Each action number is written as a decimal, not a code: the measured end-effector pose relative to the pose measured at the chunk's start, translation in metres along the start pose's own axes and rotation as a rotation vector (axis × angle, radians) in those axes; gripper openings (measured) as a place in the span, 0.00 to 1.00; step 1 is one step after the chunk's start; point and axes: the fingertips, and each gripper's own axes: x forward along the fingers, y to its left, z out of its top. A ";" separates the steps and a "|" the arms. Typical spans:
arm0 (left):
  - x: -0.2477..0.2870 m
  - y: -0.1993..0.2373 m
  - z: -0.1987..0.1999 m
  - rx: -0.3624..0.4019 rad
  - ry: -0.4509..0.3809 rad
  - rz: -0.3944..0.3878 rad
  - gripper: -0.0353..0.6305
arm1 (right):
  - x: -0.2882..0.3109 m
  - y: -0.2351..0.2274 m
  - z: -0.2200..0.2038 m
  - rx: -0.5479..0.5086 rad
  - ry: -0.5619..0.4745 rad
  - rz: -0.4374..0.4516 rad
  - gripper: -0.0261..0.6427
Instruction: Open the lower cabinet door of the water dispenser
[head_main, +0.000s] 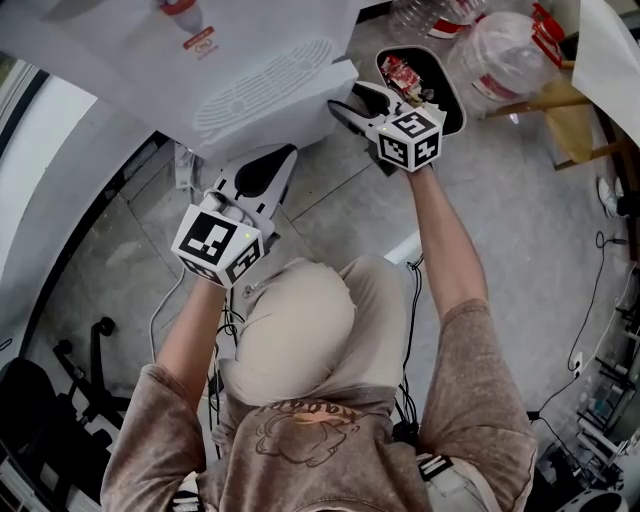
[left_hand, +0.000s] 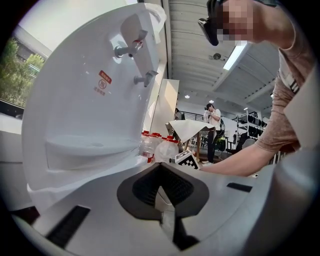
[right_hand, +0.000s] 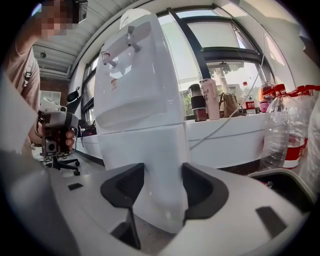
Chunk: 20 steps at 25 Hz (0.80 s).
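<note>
Grey floor tiles (head_main: 520, 230) are spreading under a white water dispenser (head_main: 130, 60) that is standing by the windows, with large water bottles (head_main: 500, 50) crowding near it. The right tool (head_main: 345, 105) is reaching roughly level at the lower cabinet door (right_hand: 160, 150). Its jaws are standing spread and straddling the door's corner edge, though whether the pads are pressing on it is not showing. The left tool (head_main: 288, 153) is hanging near the dispenser's front, its jaws pressed together on nothing. Doing this step well is probably meaning seating the edge deep and square between the pads before pinching. The pull should then be sweeping in an arc about the hinge side, not straight back, with the left tool standing ready to brace the body if it is sliding.
</note>
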 end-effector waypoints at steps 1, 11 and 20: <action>-0.001 -0.003 0.000 0.000 -0.002 -0.001 0.08 | -0.002 0.001 -0.001 0.003 0.000 -0.009 0.39; -0.015 -0.022 -0.003 0.009 -0.002 -0.015 0.08 | -0.030 0.017 -0.014 0.025 -0.002 -0.061 0.33; -0.030 -0.036 -0.008 0.009 0.001 -0.012 0.08 | -0.056 0.035 -0.027 0.009 0.005 -0.100 0.28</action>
